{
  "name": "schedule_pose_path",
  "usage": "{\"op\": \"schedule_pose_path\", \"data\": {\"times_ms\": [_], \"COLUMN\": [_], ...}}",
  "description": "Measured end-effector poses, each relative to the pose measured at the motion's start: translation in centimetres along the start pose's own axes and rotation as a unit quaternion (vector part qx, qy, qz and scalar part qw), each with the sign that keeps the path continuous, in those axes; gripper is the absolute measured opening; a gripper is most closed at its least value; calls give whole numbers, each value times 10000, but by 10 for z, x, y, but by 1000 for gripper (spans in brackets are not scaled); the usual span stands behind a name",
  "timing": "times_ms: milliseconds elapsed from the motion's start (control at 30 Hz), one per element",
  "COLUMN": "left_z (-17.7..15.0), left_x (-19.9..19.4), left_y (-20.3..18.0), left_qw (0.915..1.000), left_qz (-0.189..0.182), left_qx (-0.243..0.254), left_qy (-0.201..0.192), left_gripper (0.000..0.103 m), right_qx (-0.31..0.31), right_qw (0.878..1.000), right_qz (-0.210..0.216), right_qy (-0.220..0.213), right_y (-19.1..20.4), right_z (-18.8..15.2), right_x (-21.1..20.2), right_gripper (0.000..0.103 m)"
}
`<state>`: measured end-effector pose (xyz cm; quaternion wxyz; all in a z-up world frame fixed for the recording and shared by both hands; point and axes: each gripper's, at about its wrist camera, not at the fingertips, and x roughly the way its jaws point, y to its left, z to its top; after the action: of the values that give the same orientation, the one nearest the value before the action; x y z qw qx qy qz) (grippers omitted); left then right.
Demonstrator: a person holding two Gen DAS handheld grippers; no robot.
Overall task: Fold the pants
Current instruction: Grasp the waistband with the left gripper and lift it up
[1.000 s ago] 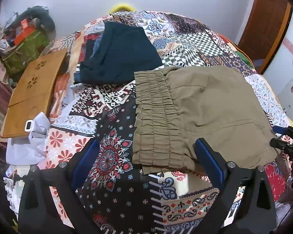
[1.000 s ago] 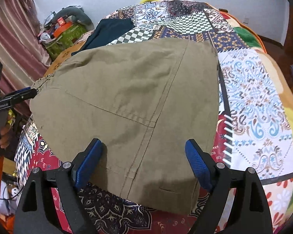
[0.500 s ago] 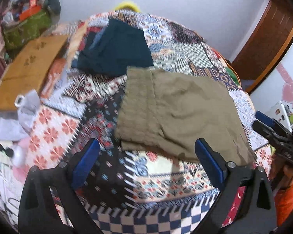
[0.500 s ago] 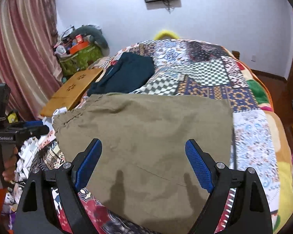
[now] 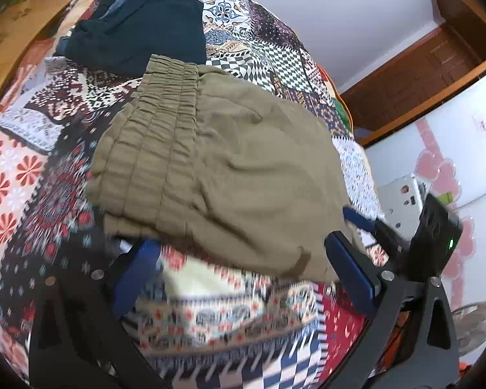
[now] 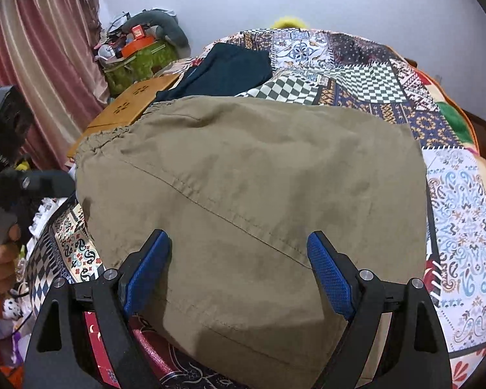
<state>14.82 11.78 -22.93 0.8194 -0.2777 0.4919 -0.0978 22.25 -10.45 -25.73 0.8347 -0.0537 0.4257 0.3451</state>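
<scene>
I am looking at one pair of olive pants [image 6: 252, 201] lying folded on the bed's patchwork quilt [image 6: 463, 227], with one dark folded garment [image 5: 139, 26] just beyond the waistband. I am holding two tools: my left tool [image 5: 243, 278] and my right tool [image 6: 239, 275] are both gaping wide, gripping nothing. The left view is blurring, hiding quilt detail.
</scene>
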Motion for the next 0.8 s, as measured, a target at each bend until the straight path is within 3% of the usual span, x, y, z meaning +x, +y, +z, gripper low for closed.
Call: {"op": "schedule_pose_path", "data": {"times_ms": [100,167,233,333,433,633,800], "left_z": [13,21,26,27,21,10,12], "left_x": [6,9,11,7,-7,-45,-79], "left_y": [4,3,2,2,-6,-10,-12], "left_qw": [9998,9996,9977,9944,9884,9578,9231], "left_qz": [-54,164,610,954,1268,2385,3149], "left_qx": [-140,-123,-20,126,424,753,1079], "left_qy": [-118,-201,-278,-429,-725,-1419,-1925], "left_gripper": [102,90,66,47,42,38,38], "right_qx": [-4,22,45,115,303,619,514], "right_qw": [10000,10000,9999,9999,9994,9980,9987], "right_qz": [54,89,106,119,155,87,-33], "right_qy": [26,16,3,-12,-37,-48,26], "right_y": [1,1,0,-3,-8,-15,-14], "right_z": [0,-2,-3,-4,-6,-8,-16], "right_x": [2,2,1,-2,-7,-14,-17], "right_gripper": [87,87,87,87,87,86,86]}}
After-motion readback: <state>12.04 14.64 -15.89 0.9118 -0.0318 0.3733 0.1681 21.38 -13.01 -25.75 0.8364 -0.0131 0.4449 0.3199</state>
